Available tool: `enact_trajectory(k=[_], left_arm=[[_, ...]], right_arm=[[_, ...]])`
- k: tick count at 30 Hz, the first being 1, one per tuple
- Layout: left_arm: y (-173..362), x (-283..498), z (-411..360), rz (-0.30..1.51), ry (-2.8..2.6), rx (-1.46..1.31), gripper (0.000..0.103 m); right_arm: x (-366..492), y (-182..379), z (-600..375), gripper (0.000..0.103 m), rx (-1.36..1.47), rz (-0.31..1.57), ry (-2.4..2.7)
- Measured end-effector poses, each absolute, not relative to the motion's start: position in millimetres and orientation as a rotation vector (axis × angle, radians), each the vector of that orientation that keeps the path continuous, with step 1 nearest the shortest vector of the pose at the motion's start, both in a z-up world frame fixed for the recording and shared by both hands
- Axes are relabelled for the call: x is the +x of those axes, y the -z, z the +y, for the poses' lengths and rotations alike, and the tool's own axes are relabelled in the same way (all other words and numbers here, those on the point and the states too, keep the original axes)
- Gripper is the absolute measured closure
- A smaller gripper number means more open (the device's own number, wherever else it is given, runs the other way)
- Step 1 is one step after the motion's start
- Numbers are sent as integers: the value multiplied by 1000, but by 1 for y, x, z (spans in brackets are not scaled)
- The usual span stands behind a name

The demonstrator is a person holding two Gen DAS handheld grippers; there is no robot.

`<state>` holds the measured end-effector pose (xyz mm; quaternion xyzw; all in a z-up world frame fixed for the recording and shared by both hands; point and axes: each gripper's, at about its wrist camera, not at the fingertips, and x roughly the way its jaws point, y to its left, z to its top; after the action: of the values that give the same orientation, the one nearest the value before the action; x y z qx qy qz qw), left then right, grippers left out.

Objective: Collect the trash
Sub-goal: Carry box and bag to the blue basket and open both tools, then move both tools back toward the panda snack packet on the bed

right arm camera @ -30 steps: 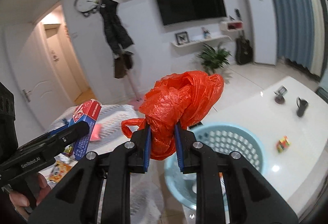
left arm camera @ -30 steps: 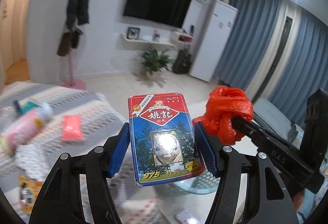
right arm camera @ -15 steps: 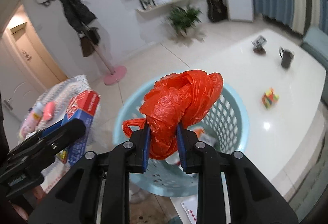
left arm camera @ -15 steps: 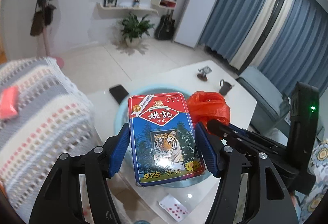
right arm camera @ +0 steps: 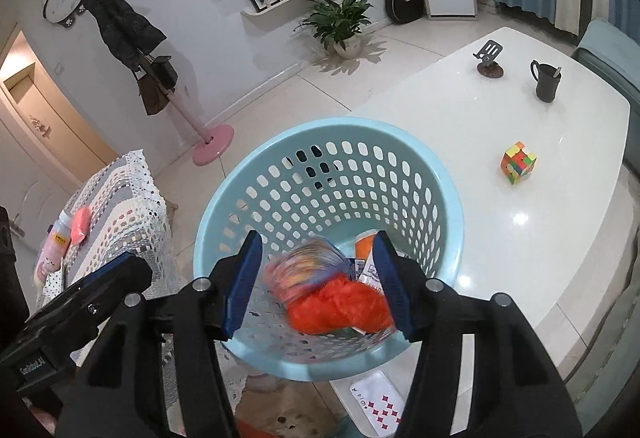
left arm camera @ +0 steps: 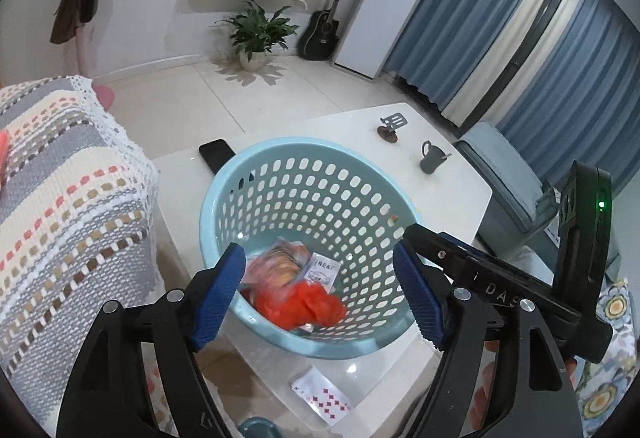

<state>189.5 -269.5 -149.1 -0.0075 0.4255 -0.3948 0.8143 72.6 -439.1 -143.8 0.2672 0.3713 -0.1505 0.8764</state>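
A light blue perforated basket (left arm camera: 248, 165) (right arm camera: 440, 165) stands on the white table (right arm camera: 540, 258). Inside it lie a red plastic bag (left arm camera: 308, 304) (right arm camera: 340, 306), motion-blurred, and a blurred playing-card box (left arm camera: 276, 262) (right arm camera: 304, 266) beside white and orange packets. My left gripper (left arm camera: 318, 250) hangs over the basket's near rim, its jaws opening with nothing pressed between the blue pads. My right gripper (right arm camera: 317, 238) hovers over the same rim, jaws opening too, and the bag is free of its pads. Each gripper shows at the edge of the other's view.
On the table are a black phone (left arm camera: 216, 155) behind the basket, a dark mug (right arm camera: 546, 79), a phone stand (right arm camera: 490, 57), a puzzle cube (right arm camera: 518, 161) and a loose playing card (left arm camera: 324, 394). A sofa with a crocheted throw (left arm camera: 60, 177) holds a pink bottle (right arm camera: 52, 246).
Both grippers came down over the basket. The left let go of the card box and the right let go of the red bag; both items are now inside the basket.
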Motion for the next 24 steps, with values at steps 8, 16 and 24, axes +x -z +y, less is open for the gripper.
enact_trajectory(k=[8,16,24], left_arm=[[134,178,-244,877,831,-46,29],[100,163,-182,775,769,-103,29],[72,144,-93,664,582,-131,24]], right_arm=[[76,131,-416,49,504,765,268],[83,94,-366,49,418,685,153],[104,62,-287,49,308,621,-17]])
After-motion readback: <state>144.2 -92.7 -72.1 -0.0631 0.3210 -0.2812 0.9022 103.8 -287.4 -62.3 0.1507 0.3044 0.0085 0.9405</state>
